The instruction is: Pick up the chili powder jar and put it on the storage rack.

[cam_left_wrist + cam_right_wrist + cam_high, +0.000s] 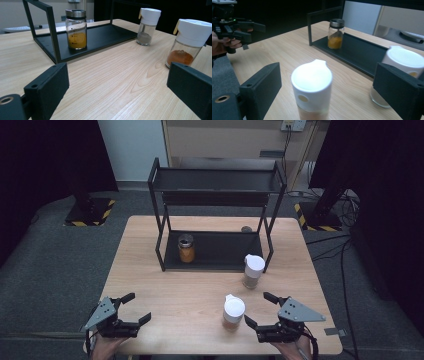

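A white-lidded jar of orange-brown spice (233, 311) (188, 42) (312, 87) stands near the table's front edge. It sits just ahead of my right gripper (257, 309) (327, 87), which is open, the jar between the jaws' line but untouched. A second white-lidded jar with grey powder (253, 270) (148, 26) (399, 72) stands by the rack's right front leg. A metal-lidded jar of yellow spice (186, 248) (76, 28) (335, 33) sits on the lower shelf of the black rack (215, 251). My left gripper (136, 307) (117, 85) (253, 30) is open at the front left, holding nothing.
The black two-tier rack's top shelf (217, 181) is bare. A small dark round object (246, 228) lies on the table behind the rack. Bare wood (175, 290) spreads between the grippers and the rack. Cables (345, 250) run on the floor at right.
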`<state>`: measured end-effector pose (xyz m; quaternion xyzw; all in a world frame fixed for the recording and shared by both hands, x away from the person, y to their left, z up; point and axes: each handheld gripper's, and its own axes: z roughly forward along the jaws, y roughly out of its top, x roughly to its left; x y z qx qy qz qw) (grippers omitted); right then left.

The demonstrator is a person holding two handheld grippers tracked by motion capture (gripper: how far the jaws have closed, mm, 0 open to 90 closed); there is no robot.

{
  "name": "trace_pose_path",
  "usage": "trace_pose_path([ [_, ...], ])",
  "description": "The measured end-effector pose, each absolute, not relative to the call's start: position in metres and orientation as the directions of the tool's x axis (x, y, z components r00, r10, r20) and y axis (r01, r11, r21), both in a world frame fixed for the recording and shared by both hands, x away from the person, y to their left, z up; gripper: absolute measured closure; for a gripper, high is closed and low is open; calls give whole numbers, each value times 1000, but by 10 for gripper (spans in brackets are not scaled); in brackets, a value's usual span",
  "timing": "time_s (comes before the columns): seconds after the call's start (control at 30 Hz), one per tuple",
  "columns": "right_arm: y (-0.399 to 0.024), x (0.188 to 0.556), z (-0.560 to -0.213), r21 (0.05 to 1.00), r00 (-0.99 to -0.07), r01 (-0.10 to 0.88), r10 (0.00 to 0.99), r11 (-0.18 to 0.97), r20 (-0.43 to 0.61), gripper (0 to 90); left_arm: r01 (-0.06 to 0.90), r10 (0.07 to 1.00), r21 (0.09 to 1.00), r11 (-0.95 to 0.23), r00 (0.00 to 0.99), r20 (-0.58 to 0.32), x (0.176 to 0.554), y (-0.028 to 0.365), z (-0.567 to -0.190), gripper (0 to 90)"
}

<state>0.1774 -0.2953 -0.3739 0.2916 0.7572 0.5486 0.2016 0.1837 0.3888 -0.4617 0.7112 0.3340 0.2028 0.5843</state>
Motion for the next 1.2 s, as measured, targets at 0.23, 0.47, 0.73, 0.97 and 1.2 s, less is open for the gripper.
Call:
trace_pose_path([
  [0.23,-277,189,-376,940,-769,227,639,254,14,86,234,710,968,-92,697,-101,184,389,-462,34],
  [0.47,-264,200,-385,933,-776,255,629,253,41,90,233,710,968,-92,697,-101,184,389,-462,34],
  [0.73,-253,207,-394,921,-771,284,634,265,55,97,234,709,967,-96,698,-98,184,389,-462,35],
  [0.97,-246,209,-401,915,-765,299,641,272,59,121,236,706,966,-104,702,-95,184,388,-461,36],
  [1.2,-244,211,-409,912,-763,308,644,272,65,177,235,706,966,-104,702,-95,184,388,-461,36],
])
